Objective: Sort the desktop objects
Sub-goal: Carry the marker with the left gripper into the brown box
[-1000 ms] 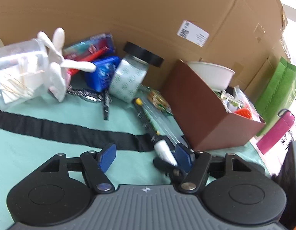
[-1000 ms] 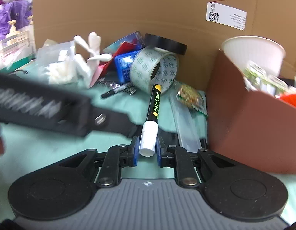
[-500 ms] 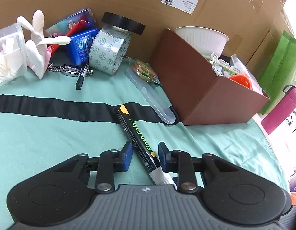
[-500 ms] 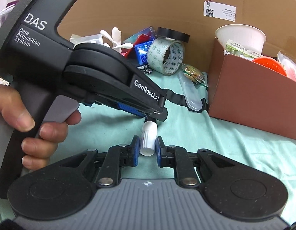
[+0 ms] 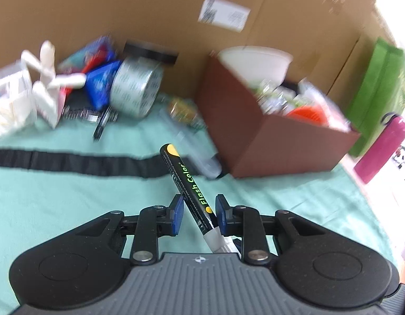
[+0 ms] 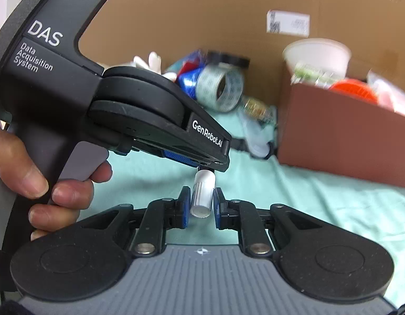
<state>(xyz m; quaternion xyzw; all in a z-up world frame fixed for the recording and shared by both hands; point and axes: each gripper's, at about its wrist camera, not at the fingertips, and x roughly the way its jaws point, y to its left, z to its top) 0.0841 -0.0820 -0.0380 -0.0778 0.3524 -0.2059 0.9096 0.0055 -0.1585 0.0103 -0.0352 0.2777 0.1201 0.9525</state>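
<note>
A black "Flash Color" marker [image 5: 185, 176] with a white cap [image 6: 202, 194] hangs above the green cloth, carried by both grippers. My left gripper [image 5: 200, 200] has its blue pads against the black barrel, which crosses them at a slant; its jaws are still closing. In the right wrist view the left gripper [image 6: 213, 165] reaches in from the left over the cap, held by a person's hand [image 6: 32, 178]. My right gripper [image 6: 201, 197] is shut on the white cap. The brown box [image 5: 268, 144] stands ahead to the right.
A tape roll [image 5: 135, 92], a blue packet, a small black pen and a white figure crowd the back left against the cardboard wall. A black strap [image 5: 71, 161] crosses the cloth. The box holds a white bowl [image 5: 255, 63] and packets. A pink bottle [image 5: 383, 149] and green bag stand right.
The left gripper came in over the marker and narrowed its wide jaws onto the barrel. Both grippers drew back from the clutter with the marker, which now hangs off the cloth.
</note>
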